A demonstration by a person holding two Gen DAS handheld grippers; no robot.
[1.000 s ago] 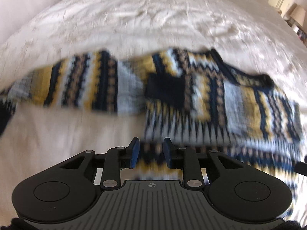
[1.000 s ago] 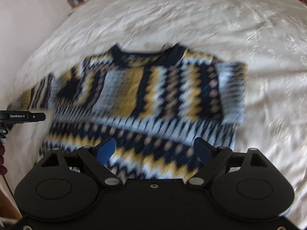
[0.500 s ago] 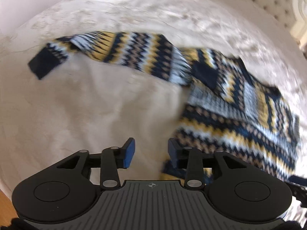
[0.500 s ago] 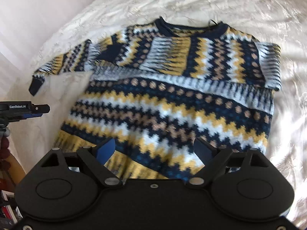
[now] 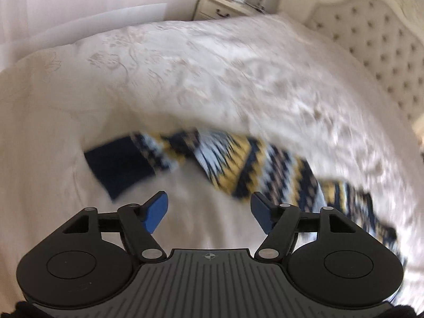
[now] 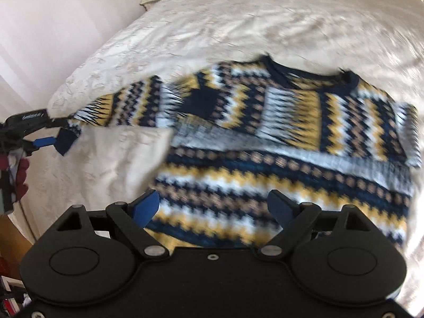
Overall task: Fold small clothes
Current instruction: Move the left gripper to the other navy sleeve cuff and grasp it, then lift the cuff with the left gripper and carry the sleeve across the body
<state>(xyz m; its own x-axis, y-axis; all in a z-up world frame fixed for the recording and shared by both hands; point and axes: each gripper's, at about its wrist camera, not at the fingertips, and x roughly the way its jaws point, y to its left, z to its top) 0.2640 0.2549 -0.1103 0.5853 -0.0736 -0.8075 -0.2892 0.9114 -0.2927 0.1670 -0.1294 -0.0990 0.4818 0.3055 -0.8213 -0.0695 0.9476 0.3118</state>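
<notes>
Left tool point(image 5: 208, 209) has swung to the sweater point(image 6: 278, 143) cuff point(image 5: 119, 164), jaws opening.

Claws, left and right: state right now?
Left claw: opening, nothing between its pads; sweater sleeve lies ahead.
Right claw: open, empty, above the sweater.

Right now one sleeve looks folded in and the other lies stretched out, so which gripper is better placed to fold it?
Left. The left gripper, jaws opening and empty, is just short of the sleeve cuff; the right gripper hovers over the sweater hem.
</notes>
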